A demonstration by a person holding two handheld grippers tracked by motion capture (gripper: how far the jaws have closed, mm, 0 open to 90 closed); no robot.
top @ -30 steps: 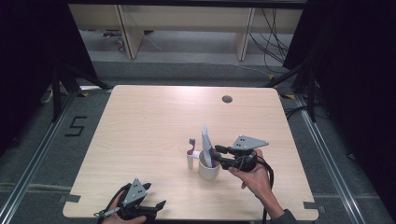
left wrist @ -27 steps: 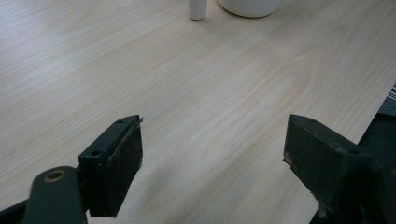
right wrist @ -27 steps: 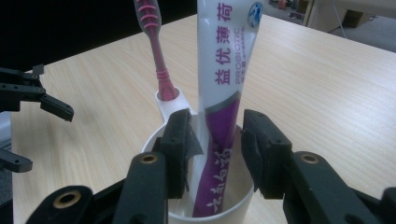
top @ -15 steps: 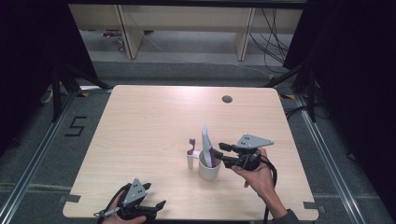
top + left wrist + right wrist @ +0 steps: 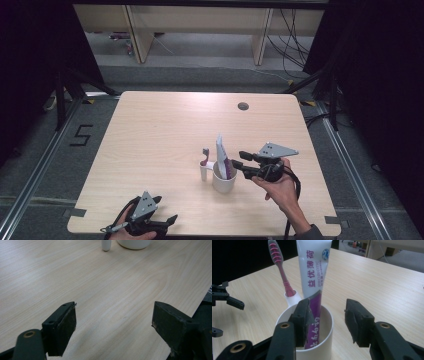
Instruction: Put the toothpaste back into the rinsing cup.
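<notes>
A white cup (image 5: 224,183) stands at the table's near middle with a white and purple toothpaste tube (image 5: 223,154) upright in it. A pink toothbrush (image 5: 205,152) stands in a small white holder (image 5: 204,172) at the cup's left. My right gripper (image 5: 238,159) is just right of the cup, level with the tube. In the right gripper view its jaws (image 5: 328,305) are open and have just been opening; the tube (image 5: 312,272) stands just behind the left jaw, and the other jaw is well clear of it. My left gripper (image 5: 166,224) rests open at the near left edge, holding nothing.
A dark round hole (image 5: 243,106) lies in the table near its far right. Wooden shelving and cables (image 5: 280,35) are on the floor beyond the far edge. Metal floor rails (image 5: 345,160) run along both sides of the table.
The right gripper's jaws have spread apart beside the toothpaste tube, and the hand has drifted slightly to the right. The tube stays standing in the cup. The left gripper has not moved.
</notes>
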